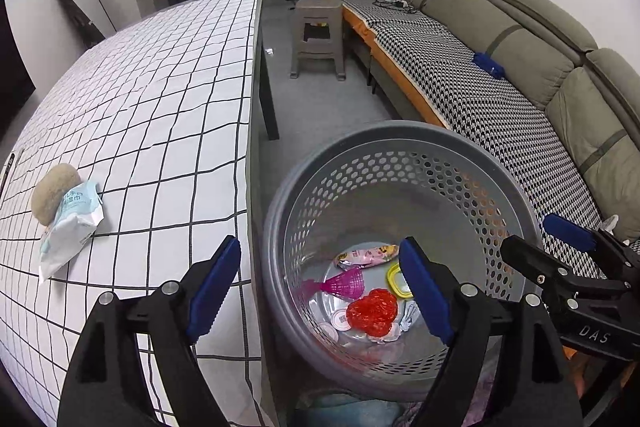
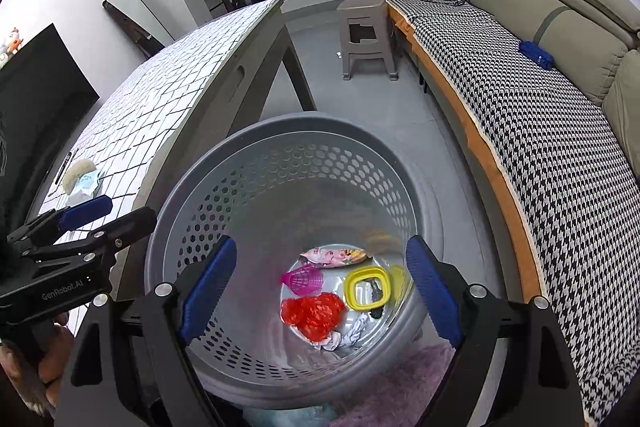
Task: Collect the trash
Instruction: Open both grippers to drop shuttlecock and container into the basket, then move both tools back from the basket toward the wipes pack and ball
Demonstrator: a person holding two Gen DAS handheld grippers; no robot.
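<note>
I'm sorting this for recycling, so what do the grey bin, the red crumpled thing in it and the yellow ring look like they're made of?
Grey bin: moulded plastic, matte, judging by the even hexagonal holes and thick smooth rim.
Red crumpled thing: probably thin plastic film, a bag or wrapper; glossy and wrinkled.
Yellow ring: seemingly rigid plastic, slightly translucent, smooth rounded edges; perhaps a lid frame.
</note>
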